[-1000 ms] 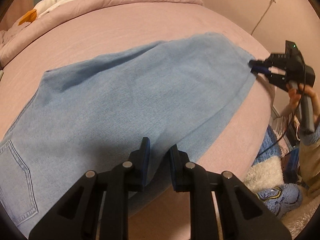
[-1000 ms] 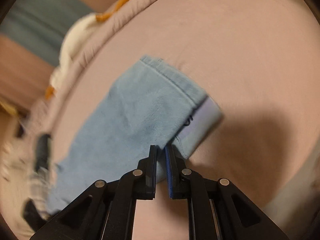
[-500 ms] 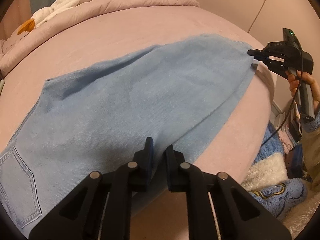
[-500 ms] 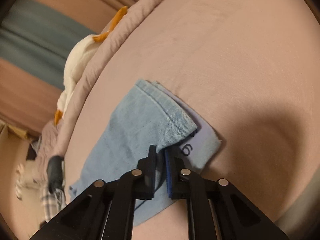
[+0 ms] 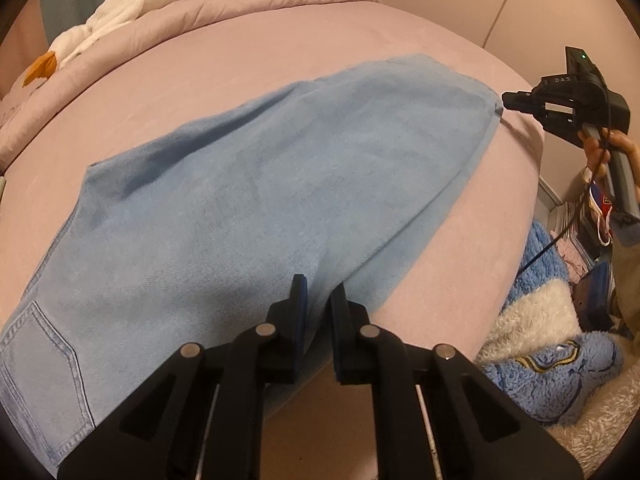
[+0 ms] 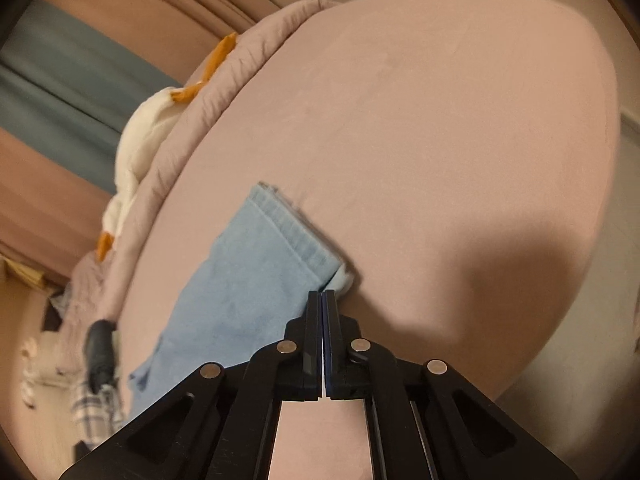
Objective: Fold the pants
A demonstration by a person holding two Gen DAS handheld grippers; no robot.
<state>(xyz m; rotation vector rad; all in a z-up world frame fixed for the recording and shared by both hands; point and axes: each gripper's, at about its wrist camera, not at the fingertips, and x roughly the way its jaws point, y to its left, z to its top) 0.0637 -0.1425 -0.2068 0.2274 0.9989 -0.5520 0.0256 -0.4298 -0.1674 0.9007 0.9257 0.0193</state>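
"Pale blue denim, soft and a bit fuzzy. Is that one pair of pants point(image 5: 280, 184)?"

"One pair. From the left tool's camera they lie flat on the dusty-pink bed point(image 5: 280, 48), along its near edge. One stitched back pocket point(image 5: 36, 352) shows at the lower left. The long axis runs from that pocket end up to the right, and the hem end is on the far right."

"And the tools?"

"Two, both black with hinged fingers. The left gripper point(image 5: 319, 300) is nipped onto the near edge of the pants, with denim showing between its pads. The right gripper point(image 5: 505, 101) sits at the far hem corner, with one hand point(image 5: 600, 148) around its grey handle."

"Anything else?"

"One white plush toy point(image 5: 132, 4) with orange bits on the quilted cover, and a heap of blue and cream fleece point(image 5: 540, 360) beside the bed."

"And from the right tool's camera?"

"The same pants point(image 6: 248, 280), narrower here. The ribbed, stitched hem runs slantwise just above the tips, and the leg runs away down to the left. The right tool's jaws have just been closing and are now pressed flat together. The hem corner touches the tips, but I can't tell whether any cloth is caught."
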